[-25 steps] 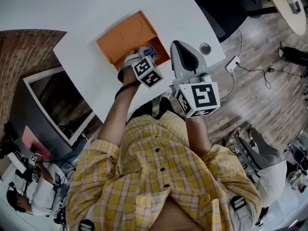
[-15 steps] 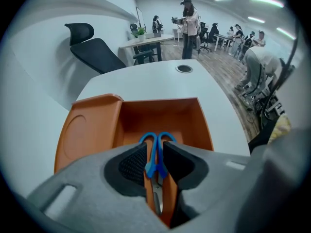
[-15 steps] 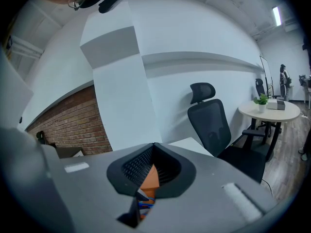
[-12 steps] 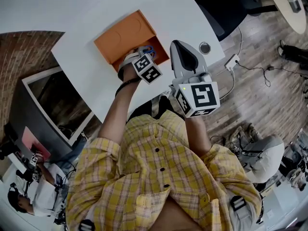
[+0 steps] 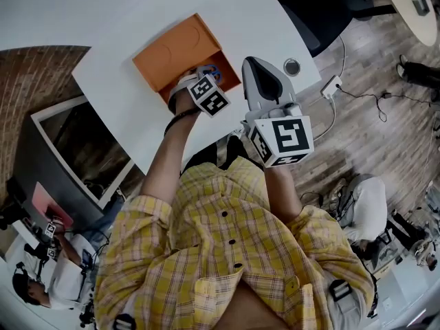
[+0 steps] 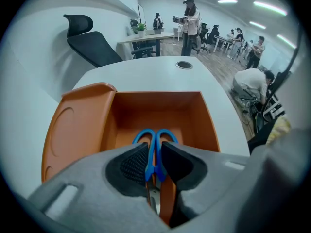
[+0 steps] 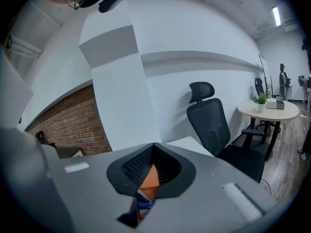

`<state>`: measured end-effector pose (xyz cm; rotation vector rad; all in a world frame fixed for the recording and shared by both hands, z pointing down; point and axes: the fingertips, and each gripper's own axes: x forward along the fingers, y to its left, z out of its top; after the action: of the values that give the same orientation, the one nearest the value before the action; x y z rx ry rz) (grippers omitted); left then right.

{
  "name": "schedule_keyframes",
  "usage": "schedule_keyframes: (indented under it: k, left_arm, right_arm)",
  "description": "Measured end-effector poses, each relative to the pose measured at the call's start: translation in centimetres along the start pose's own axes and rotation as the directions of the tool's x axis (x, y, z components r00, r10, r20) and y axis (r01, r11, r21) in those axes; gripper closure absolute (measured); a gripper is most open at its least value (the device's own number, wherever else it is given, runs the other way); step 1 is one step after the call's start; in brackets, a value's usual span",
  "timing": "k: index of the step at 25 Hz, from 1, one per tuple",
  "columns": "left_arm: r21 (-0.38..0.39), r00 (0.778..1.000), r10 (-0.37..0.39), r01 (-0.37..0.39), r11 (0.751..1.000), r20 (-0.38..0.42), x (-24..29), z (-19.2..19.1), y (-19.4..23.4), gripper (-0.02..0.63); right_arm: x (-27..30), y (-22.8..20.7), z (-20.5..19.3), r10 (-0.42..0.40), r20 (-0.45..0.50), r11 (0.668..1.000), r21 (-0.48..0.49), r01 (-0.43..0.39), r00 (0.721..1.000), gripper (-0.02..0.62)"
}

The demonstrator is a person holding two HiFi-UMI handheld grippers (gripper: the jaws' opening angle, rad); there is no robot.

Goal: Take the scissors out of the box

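An orange box point(image 5: 172, 50) lies open on the white table point(image 5: 103, 19). Blue-handled scissors point(image 6: 154, 137) lie inside it, and their handles point(image 5: 214, 71) show in the head view. My left gripper point(image 6: 154, 165) points steeply down into the box point(image 6: 77, 130). Its jaws are closing with the neck of the scissor handles between the pads, and I see no firm squeeze. In the head view, the marker cube hides most of the left gripper point(image 5: 201, 74). My right gripper point(image 5: 253, 64) hovers beside the box with its tips together, holding nothing. The right gripper point(image 7: 154, 145) view shows the box corner through its jaws.
A round cable grommet point(image 5: 293, 68) sits near the table's right edge. Past that edge, a power strip point(image 5: 332, 88) lies on the wooden floor. A black office chair point(image 6: 92, 42) stands behind the table. Several people stand further back.
My left gripper has sunk a little deeper into the box, over the scissors. The right gripper has kept still.
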<state>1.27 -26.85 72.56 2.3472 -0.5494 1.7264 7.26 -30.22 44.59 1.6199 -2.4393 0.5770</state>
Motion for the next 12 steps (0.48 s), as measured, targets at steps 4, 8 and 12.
schedule_keyframes:
  k: [4, 8, 12]
  left_arm:
    - [-0.005, 0.999, -0.031, 0.031, 1.0, 0.009, 0.2, 0.2, -0.1, 0.514]
    - [0.008, 1.0, -0.022, 0.022, 1.0, 0.006, 0.0, 0.3, 0.1, 0.517]
    - [-0.029, 1.0, 0.004, -0.003, 1.0, 0.028, -0.9, 0.5, 0.6, 0.517]
  right_arm:
    - [0.0, 0.0, -0.1, 0.003, -0.001, 1.0, -0.003, -0.003, 1.0, 0.589]
    - [-0.2, -0.1, 0.0, 0.0, -0.002, 1.0, -0.004, 0.0, 1.0, 0.589]
    - [-0.5, 0.0, 0.2, -0.002, 0.002, 1.0, -0.004, 0.002, 1.0, 0.589]
